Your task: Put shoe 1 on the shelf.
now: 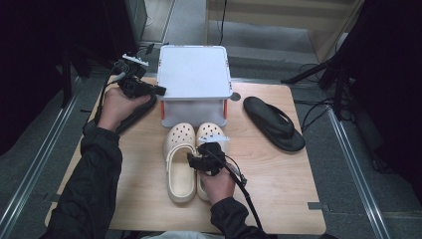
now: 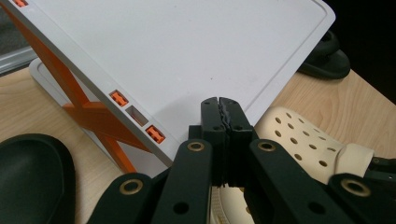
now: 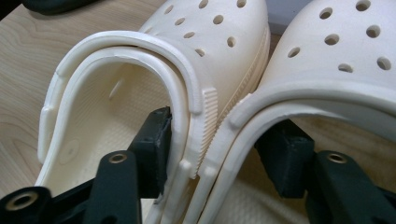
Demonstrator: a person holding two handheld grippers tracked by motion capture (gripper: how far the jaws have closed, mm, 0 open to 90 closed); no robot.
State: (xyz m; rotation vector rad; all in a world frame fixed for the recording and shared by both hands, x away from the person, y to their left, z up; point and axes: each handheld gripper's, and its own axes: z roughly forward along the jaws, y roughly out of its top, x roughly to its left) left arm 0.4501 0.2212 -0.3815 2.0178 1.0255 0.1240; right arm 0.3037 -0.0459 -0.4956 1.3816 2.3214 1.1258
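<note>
Our right gripper [image 3: 219, 154] pinches both cream clogs' [image 1: 180, 164] adjoining walls together at six o'clock; our left gripper [image 2: 223, 109], at ten o'clock, is closed and empty.

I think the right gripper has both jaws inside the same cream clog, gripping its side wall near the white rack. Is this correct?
Not quite. The right gripper has one jaw inside each cream clog, pinching the two touching inner walls together, as the right gripper view shows. The pair does sit near the white rack.

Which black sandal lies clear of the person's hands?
The black sandal right of the white rack; the other black sandal lies partly under the left hand.
</note>
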